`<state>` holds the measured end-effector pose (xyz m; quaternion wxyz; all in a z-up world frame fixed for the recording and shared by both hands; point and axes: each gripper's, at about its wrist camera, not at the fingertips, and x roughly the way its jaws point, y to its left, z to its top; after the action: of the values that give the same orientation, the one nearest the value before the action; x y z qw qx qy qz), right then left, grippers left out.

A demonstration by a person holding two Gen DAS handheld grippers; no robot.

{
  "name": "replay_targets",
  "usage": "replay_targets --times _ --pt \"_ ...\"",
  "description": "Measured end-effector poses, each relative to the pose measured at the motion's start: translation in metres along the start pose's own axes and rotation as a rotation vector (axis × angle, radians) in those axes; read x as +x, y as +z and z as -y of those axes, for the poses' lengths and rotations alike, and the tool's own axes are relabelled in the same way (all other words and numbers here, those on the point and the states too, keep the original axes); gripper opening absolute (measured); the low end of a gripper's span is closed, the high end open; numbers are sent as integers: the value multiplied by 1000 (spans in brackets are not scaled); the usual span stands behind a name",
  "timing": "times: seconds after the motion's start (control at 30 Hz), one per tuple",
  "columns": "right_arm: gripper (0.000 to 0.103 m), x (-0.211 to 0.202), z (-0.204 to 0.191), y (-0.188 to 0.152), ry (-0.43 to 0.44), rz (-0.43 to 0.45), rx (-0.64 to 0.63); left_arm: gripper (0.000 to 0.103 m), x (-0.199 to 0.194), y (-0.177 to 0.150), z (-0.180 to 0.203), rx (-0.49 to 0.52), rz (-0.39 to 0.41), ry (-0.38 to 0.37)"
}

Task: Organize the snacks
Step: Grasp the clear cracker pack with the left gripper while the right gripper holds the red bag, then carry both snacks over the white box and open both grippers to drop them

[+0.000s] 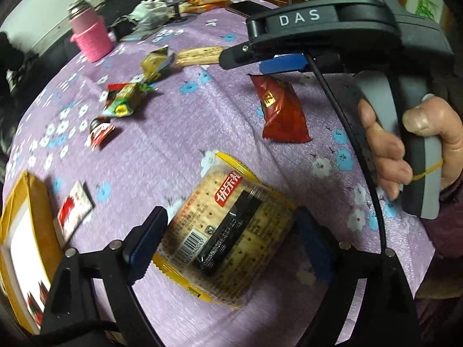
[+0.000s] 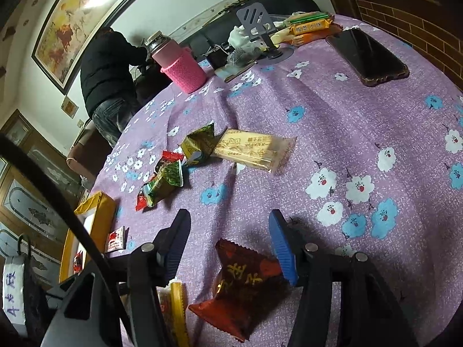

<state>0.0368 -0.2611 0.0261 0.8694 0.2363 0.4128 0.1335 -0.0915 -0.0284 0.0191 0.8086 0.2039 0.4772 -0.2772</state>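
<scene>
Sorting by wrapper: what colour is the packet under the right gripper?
Dark red with gold characters, clearest in the right wrist view.

The left gripper (image 1: 228, 243) straddles a yellow-edged cracker pack (image 1: 228, 231) lying on the purple flowered tablecloth (image 1: 179, 133), one blue-padded finger on each side; whether the pads actually touch the wrapper is hard to tell. Beyond it lies a red snack packet (image 1: 282, 110). The right gripper (image 1: 277, 60), marked DAS, hangs above that packet, its handle gripped by the right hand (image 1: 405, 147). Small wrapped candies (image 1: 121, 104) lie scattered to the left, near a long biscuit pack (image 1: 198, 55). A pink bottle (image 1: 89, 33) stands at the far edge, and a yellow box (image 1: 26, 243) sits at the near left.
</scene>
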Motion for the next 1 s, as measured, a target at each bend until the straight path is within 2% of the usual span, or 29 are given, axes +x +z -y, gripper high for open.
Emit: replay_targets --times 0.2,0.3,0.33,0.37,0.4,0.5,0.57,0.6,0.63,0.67,0.7,0.73,0.8,0.87,0.9,0.93,1.0 --pt "58 2 2 0 -9 -2 -2 87 -10 -16 -4 -102 53 23" --pt "58 -5 -2 -2 -55 9 -27 87 -20 -23 -14 -183 91 11" --pt "58 -9 -3 -4 -58 14 -28 76 -24 -25 -19 -204 107 5" --pt "58 -13 -4 -7 -61 16 -27 59 -28 -28 -21 -218 115 -9" --pt "60 -15 -5 -11 -72 9 -30 28 -31 -31 -25 -241 109 -16" --pt "61 -13 -10 -21 -118 -31 -50 27 -40 -40 -37 -299 127 -11" --pt "61 -8 -15 -27 -136 -44 -67 28 -41 -46 -44 -334 130 -8" --pt "61 -6 -17 -29 -150 -50 -76 36 -41 -49 -47 -350 129 -16" --pt "61 -6 -21 -31 -165 -46 -90 51 -41 -53 -50 -359 128 -33" --pt "61 -6 -25 -33 -170 -46 -103 60 -43 -55 -49 -358 127 -38" --pt "61 -5 -27 -34 -170 -49 -112 74 -44 -56 -48 -350 131 -34" --pt "61 -3 -31 -36 -181 -55 -128 81 -46 -56 -45 -329 137 -27" --pt "60 -1 -36 -40 -215 -62 -161 83 -47 -53 -38 -272 134 -14" --pt "44 2 -41 -42 -247 -67 -192 90 -42 -47 -31 -200 104 21" --pt "41 2 -42 -42 -254 -68 -199 91 -37 -43 -26 -156 85 51" --pt "34 3 -41 -42 -252 -73 -201 91 -32 -40 -25 -131 71 72" --pt "33 3 -40 -42 -249 -81 -205 91 -20 -36 -22 -89 36 106"
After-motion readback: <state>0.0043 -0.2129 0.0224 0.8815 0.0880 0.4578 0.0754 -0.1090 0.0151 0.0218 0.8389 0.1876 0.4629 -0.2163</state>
